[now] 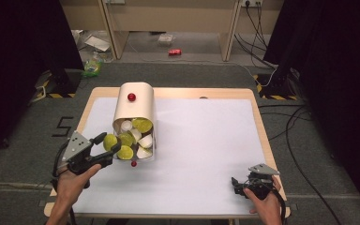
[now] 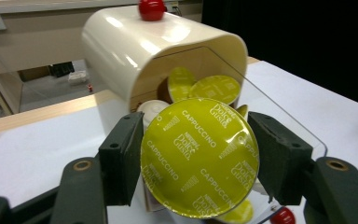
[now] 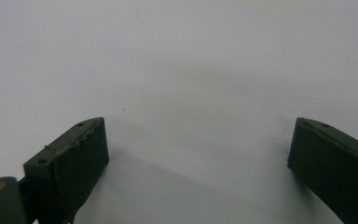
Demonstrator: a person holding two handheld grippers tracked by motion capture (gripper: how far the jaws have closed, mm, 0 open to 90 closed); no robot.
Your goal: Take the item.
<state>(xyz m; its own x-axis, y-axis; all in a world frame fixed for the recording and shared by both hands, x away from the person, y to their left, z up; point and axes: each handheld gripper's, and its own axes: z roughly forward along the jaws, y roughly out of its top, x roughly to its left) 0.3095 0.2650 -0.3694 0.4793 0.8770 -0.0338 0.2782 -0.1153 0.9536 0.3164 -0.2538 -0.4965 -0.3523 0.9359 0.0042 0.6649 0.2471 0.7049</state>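
Near edge of the table, high view: two forearms come in from below, each hand holding a black two-jaw gripper w/ a grey three-cornered plate on top.

The right gripper (image 1: 238,183) sits low at the near right of the white table mat (image 1: 206,140), jaws spread wide w/ nothing between them. In the right gripper view its two black ribbed pads (image 3: 81,163) stand far apart over bare white surface.

The left gripper (image 1: 107,143) is at the near left, pointing toward the mat's middle. Its jaws pinch a round lime-green foil-topped coffee capsule (image 2: 199,156), printed "Cappuccino" many times over. In the left gripper view the capsule's lid faces the camera, one pad pressed on each side of its rim; it's clear of the mat, just in front of the dispenser's mouth.

Just beyond: a cream-coloured rounded plastic capsule dispenser (image 1: 135,105), lying w/ its open end toward the person. A clear plastic front panel (image 2: 279,116) juts out from the opening. Inside are more lime-green capsules (image 1: 142,124) and white capsules (image 1: 145,141), piled loosely. A small red knob (image 1: 131,97) sits on the dispenser's top; a second red ball (image 1: 133,164) is at the lower front edge.

Farther off: light wooden table edge (image 1: 168,91), grey floor, a red can (image 1: 175,52) on the floor by wooden furniture, black cables at right.
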